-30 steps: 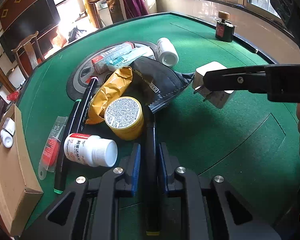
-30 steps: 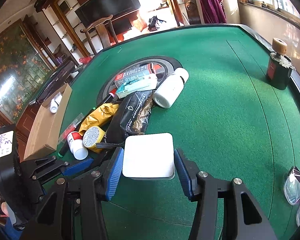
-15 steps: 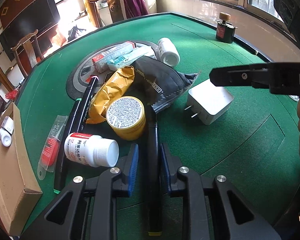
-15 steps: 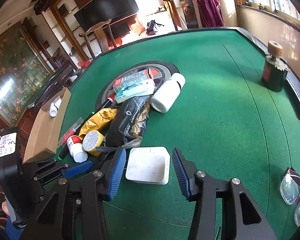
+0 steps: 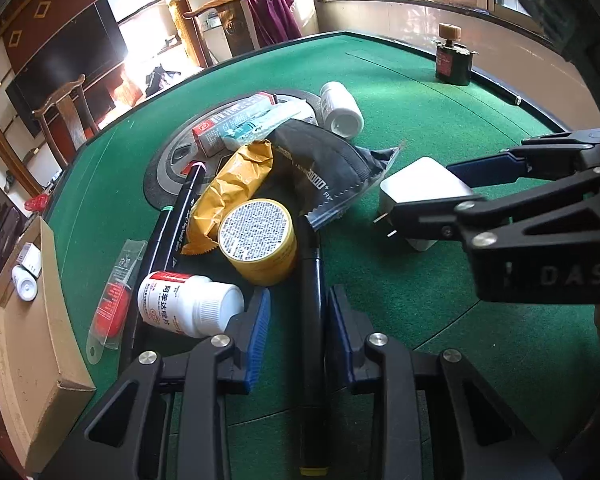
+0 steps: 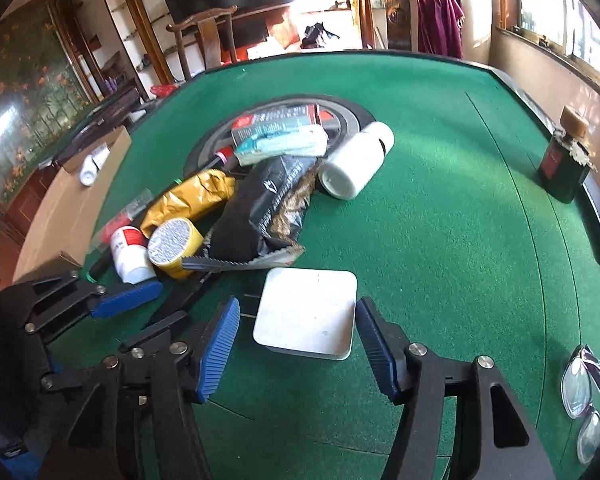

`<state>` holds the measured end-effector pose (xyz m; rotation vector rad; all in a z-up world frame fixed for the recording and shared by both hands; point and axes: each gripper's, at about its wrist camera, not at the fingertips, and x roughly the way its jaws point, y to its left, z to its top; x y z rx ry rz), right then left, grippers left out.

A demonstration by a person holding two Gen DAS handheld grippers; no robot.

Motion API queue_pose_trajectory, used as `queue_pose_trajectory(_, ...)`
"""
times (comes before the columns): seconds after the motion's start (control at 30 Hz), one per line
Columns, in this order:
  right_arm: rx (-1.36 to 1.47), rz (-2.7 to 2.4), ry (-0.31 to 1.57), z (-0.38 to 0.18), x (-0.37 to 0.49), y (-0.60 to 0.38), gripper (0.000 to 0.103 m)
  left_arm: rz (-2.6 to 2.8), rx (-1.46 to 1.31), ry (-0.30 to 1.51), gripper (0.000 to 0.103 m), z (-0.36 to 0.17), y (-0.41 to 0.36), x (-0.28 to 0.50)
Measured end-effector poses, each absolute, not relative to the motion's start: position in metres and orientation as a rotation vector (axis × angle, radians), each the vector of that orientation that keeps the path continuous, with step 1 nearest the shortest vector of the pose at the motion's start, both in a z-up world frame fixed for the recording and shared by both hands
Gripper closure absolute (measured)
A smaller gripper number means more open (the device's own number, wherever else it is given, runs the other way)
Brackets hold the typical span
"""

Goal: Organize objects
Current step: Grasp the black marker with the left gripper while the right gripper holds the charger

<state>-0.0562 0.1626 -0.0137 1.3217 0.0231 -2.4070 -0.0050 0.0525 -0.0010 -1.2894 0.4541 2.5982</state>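
Sitting flat on the green bench [image 6: 440, 208], the white charger [image 6: 306, 314] is the landmark here: its two prongs point toward the pile, and the torn edge of the black foil pouch [image 6: 260, 208] lies just beside its far side. The right claw [image 6: 298, 344] straddles the charger with jaws spread, a visible gap between each blue pad and the charger's sides, so it grips nothing. From the left wrist view the same charger [image 5: 422, 190] shows between those spread fingers.

On the pile side of the charger, the left claw [image 5: 296, 328] is also spread, its pads either side of a black marker [image 5: 312, 320] without clearly pressing on it; I cannot tell whether the pads touch the barrel.

Risks, as I judge them: if the right claw moves toward the pile, a finger could catch the prongs or drag the pouch, shifting the yellow tin [image 5: 258, 240] and the white pill bottle [image 5: 188, 304] that rest farther from the charger. The bottle lies on its side and looks free to roll. If the left claw closes off-centre, the round marker may squirt out or swing into the tin. The two claws are near each other, so they could also collide. The cardboard box [image 5: 40, 340] sits well apart from the charger, beyond the pile.
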Motion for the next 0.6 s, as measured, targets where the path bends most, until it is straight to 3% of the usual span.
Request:
queue_pose_trajectory(0.13,1.356,-2.385,0.020,-0.018,-0.058,0.164,0.045,2.598,-1.289,0.438,0.075,-0.001,0.051,-0.006)
queue_pose_trajectory(0.17,1.357,-2.389,0.027,-0.018,-0.058,0.163,0.045,2.584,-1.285,0.424,0.086,-0.001,0.052,-0.005)
queue_pose_trajectory(0.2,1.358,-2.393,0.024,-0.017,-0.057,0.164,0.046,2.573,-1.285,0.411,0.089,-0.001,0.052,-0.005)
queue_pose_trajectory(0.3,1.355,-2.397,0.004,-0.015,-0.056,0.169,0.047,2.589,-1.275,0.423,0.089,0.000,0.052,-0.003)
queue_pose_trajectory(0.6,1.295,-2.431,-0.123,0.002,-0.055,0.189,0.047,2.570,-1.240,0.223,0.089,0.020,0.035,0.006)
